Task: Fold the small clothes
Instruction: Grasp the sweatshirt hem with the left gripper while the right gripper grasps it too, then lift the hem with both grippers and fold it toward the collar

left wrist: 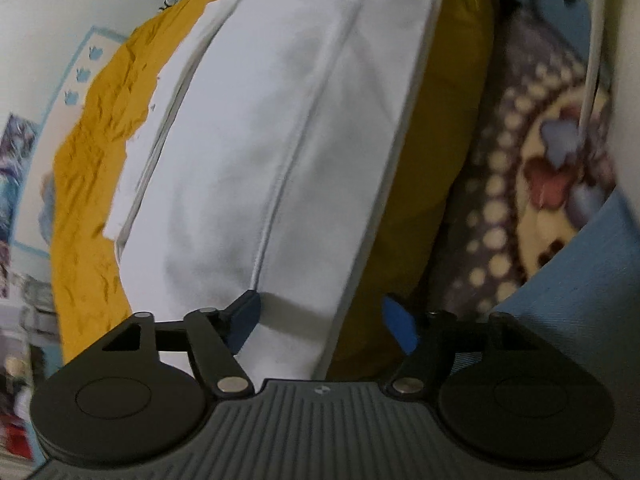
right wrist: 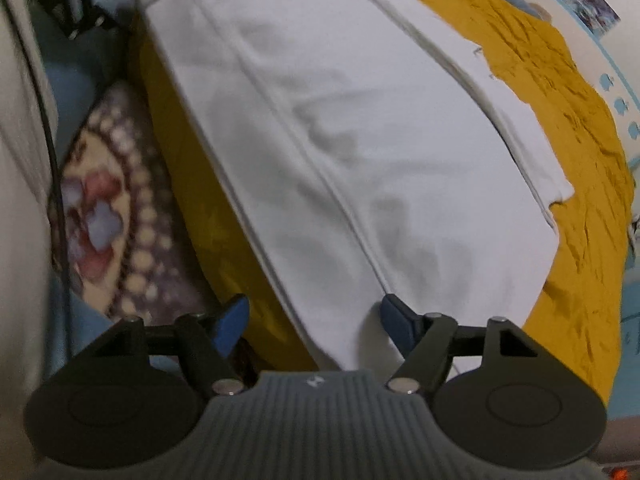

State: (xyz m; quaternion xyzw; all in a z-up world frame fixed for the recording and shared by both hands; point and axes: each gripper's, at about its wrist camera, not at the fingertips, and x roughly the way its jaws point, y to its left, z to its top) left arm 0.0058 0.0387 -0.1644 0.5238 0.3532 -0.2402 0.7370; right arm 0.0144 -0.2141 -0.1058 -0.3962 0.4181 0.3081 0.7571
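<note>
A white garment [left wrist: 280,128] lies folded lengthwise on a mustard-yellow cloth [left wrist: 96,184]. It also shows in the right wrist view [right wrist: 360,152], on the same yellow cloth [right wrist: 568,128]. My left gripper [left wrist: 322,322] is open, its blue fingertips straddling the garment's near corner, with the left fingertip [left wrist: 246,316] on the fabric. My right gripper [right wrist: 314,320] is open, straddling the opposite near corner, with the right fingertip [right wrist: 394,318] touching the fabric. Neither grips anything.
A patterned rug with dots and flowers [left wrist: 532,176] lies beside the yellow cloth; it also shows in the right wrist view [right wrist: 116,208]. A light blue surface [left wrist: 580,280] and a cable [right wrist: 52,152] are near the rug. A pale wall [left wrist: 48,40] stands behind.
</note>
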